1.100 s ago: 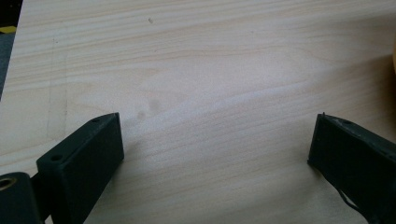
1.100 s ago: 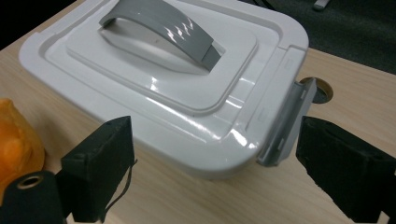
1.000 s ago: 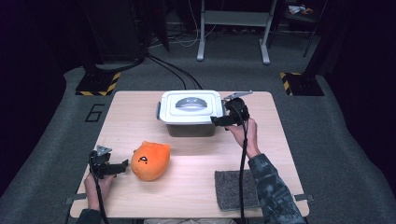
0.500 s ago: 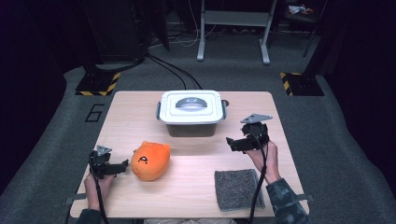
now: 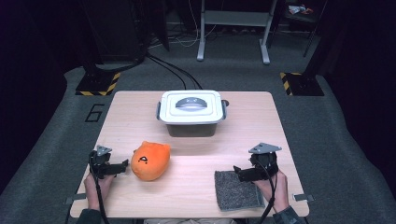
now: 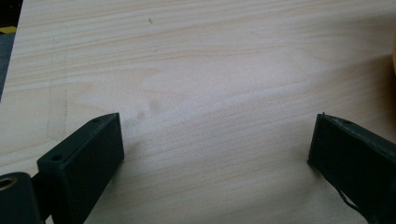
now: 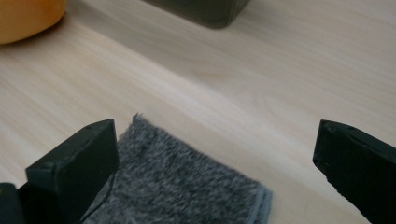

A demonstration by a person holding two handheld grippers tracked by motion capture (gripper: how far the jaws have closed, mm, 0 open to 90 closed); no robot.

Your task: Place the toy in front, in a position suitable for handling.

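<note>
A: What is the thing in hand, and how does it look?

B: It is the grey cloth [image 5: 238, 190]; a small rectangle of fuzzy, speckled grey fabric with a stitched hem, lying flat on the wooden table [image 5: 140, 116]. In the right gripper view the cloth [image 7: 187, 186] lies between the two black jaws and a little ahead of them, with one corner just beside the left-hand jaw; the pads do not press on it.

A: And the right gripper itself?

B: The right gripper [image 5: 238, 173] stands with its jaws wide apart and nothing clamped; they have just been opening. It hovers at the far edge of the cloth, with the fingertips over the fabric.

A: The other one?

B: The left gripper [image 5: 122, 165] is also spread open; between its fingers there is only bare wood. The orange plush toy [image 5: 150, 160] lies just beside its fingertips, apart from them.

A: What differs from one second before?

B: Then the right gripper was far forward, at the right handle of the white-lidded box [image 5: 191, 112]; now it has come back toward the person and is down at the cloth; the box is well ahead of the fingers. The left gripper, the toy, the box and the cloth keep their places.
</note>
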